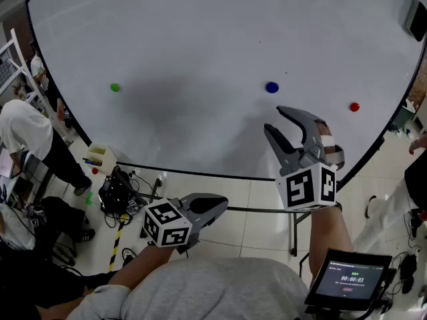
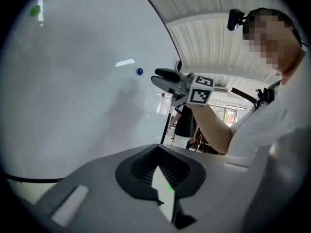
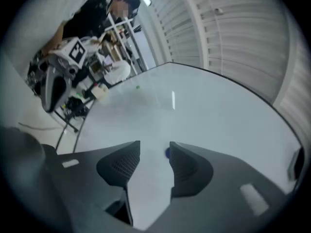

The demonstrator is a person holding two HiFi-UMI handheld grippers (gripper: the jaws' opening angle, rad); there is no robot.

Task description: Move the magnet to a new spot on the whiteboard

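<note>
A large whiteboard (image 1: 200,39) carries three round magnets: a green magnet (image 1: 115,87) at the left, a blue magnet (image 1: 271,87) right of the middle and a red magnet (image 1: 354,107) further right. My right gripper (image 1: 275,120) is open and points at the board just below the blue magnet, not touching it. In the right gripper view the blue magnet (image 3: 167,153) peeks out beside the right jaw, ahead of the open right gripper (image 3: 154,152). My left gripper (image 1: 220,204) is shut and empty, held low below the board's edge.
A small tray of markers (image 1: 100,155) hangs at the board's lower left edge. People stand at the left (image 1: 27,132) and right (image 1: 413,185). Cables and gear (image 1: 120,195) lie on the floor. A tablet (image 1: 350,279) sits at lower right. A black eraser (image 1: 413,19) is at the board's upper right.
</note>
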